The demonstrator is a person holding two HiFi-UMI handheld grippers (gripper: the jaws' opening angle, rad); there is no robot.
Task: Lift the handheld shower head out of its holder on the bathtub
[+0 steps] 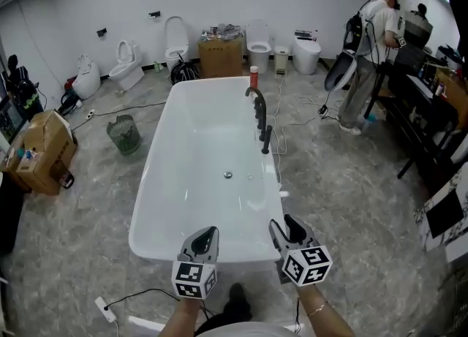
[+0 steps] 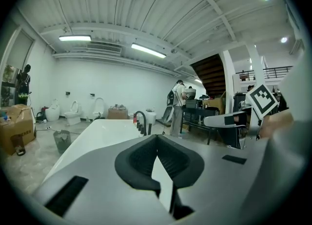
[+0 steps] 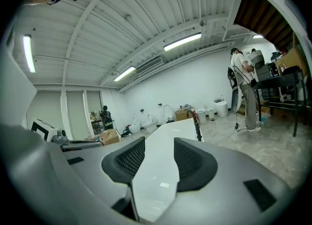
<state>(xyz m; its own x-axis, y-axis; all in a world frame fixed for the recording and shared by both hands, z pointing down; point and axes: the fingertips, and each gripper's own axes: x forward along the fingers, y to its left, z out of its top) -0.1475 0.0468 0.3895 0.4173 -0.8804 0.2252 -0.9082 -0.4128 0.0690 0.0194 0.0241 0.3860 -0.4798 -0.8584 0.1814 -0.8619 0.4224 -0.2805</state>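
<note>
**Both grippers at the tub's near end, shower head untouched on the right rim**

Reading the head view left to right. The cardboard box [image 1: 40,154] is sitting at 9 o'clock of the bathtub [image 1: 157,154], and the wire bin [image 1: 124,134] is standing between them, nearer the tub. Toilets [image 1: 128,65] are lining the back wall from 10 round to 1 o'clock.

You're holding the left gripper [image 1: 208,233] over the tub's near rim at 6 o'clock. Its jaw tips are meeting and nothing is pinched between them.

The drain [image 1: 228,175] is sitting mid-floor in the tub.

You're holding the right gripper [image 1: 283,224] just beside the left one, at about 5 o'clock of the tub. Its jaws are standing apart with nothing between them. Only the tub's white is showing through the gap.

The handheld shower head [image 1: 267,139] is standing upright on the tub's right rim, at 2 o'clock of the drain and 12 o'clock of the right gripper. It is well apart from both grippers. It's the nearest of a row of black fittings, and the holder detail is too small to tell. The curved spout [image 1: 253,94] is closing the row at the far end, with a red cylinder [image 1: 254,76] just behind it.

A person [image 1: 365,65] is standing at 2 o'clock, by a dark bench [image 1: 409,87].
</note>
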